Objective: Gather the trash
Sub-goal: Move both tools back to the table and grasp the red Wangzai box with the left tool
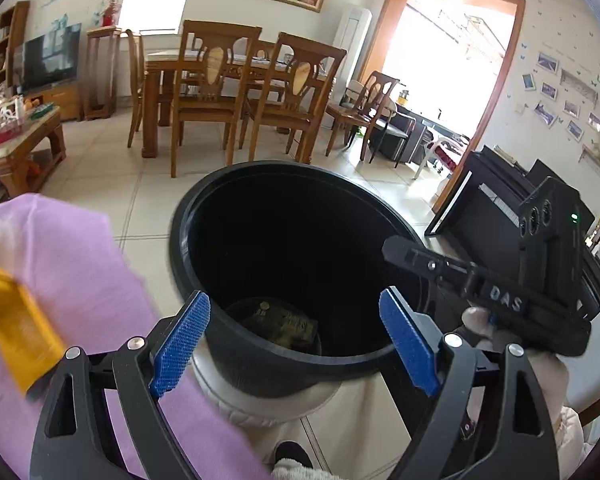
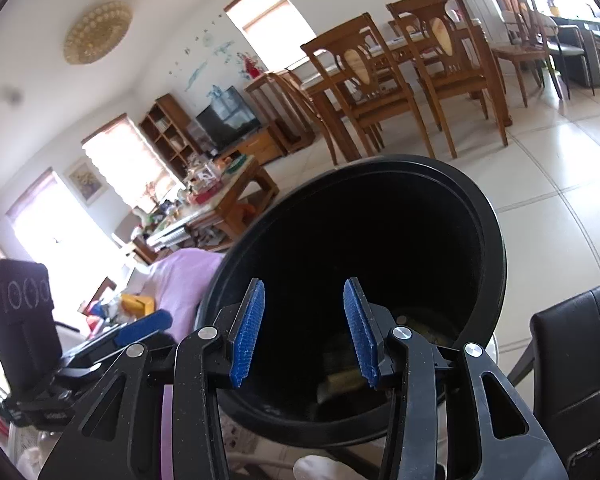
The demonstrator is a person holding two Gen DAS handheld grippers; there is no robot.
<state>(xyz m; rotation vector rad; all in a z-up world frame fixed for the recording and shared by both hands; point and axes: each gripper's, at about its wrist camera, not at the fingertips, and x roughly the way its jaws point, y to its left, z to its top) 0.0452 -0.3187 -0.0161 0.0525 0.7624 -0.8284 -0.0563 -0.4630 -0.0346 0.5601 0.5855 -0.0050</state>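
Note:
A black round trash bin (image 1: 220,216) fills the middle of the left wrist view, tilted toward me, with a dark printed packet (image 1: 284,326) lying at its bottom. My left gripper (image 1: 296,344) is open and empty at the bin's near rim. The right gripper's body (image 1: 500,300) shows at the bin's right side. In the right wrist view the bin (image 2: 496,248) is close, with trash (image 2: 348,380) dimly seen inside. My right gripper (image 2: 304,330) is open and empty over the bin's mouth. The left gripper (image 2: 140,330) shows at the left.
A purple cloth (image 1: 80,280) with a yellow item (image 1: 20,332) lies left of the bin. A wooden dining table with chairs (image 1: 236,80) stands behind, a cluttered coffee table (image 1: 16,140) at left, a black chair (image 2: 580,360) at right. Tiled floor (image 2: 560,200) surrounds the bin.

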